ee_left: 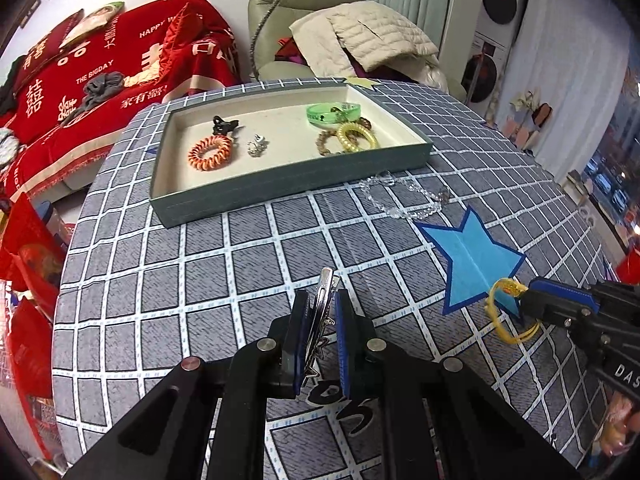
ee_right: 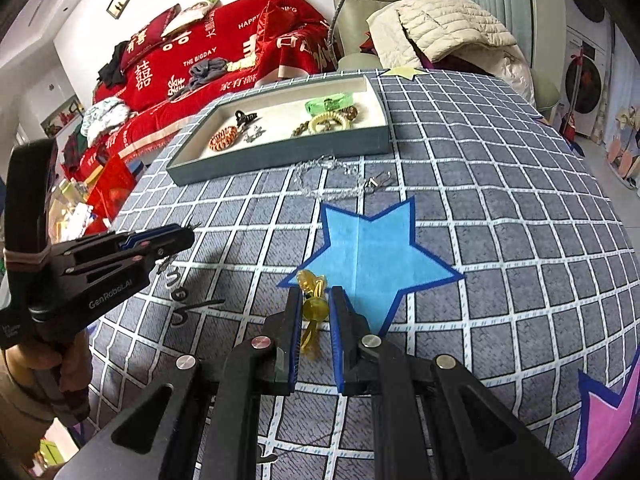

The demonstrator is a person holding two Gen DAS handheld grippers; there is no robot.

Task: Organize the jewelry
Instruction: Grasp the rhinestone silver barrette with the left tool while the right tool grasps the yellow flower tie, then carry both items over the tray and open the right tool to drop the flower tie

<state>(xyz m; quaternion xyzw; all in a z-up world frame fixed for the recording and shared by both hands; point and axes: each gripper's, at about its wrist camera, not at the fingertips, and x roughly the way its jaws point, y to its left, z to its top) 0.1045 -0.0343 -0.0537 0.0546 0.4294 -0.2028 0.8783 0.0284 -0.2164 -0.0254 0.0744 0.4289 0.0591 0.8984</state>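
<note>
Left gripper (ee_left: 322,300) has its fingers clamped on a silver hair clip (ee_left: 323,296), held w/ its tip poking up past the pads, above the checked cloth on the desk (ee_left: 240,248). Right gripper (ee_right: 315,300) has its fingers pinched on a yellow bangle (ee_right: 312,308) at the lower point of the blue star (ee_right: 376,252); can't tell if the bangle touches the cloth. A clear bead chain (ee_right: 332,182) lies on the cloth between star & tray (ee_left: 280,178), just beside the tray's front wall. In the tray: orange coil tie (ee_left: 210,152), black claw clip (ee_left: 224,124), small silver piece (ee_left: 256,145), green band (ee_left: 334,114), yellow coil tie (ee_left: 356,136), brown bead bracelet (ee_left: 326,142).
</note>
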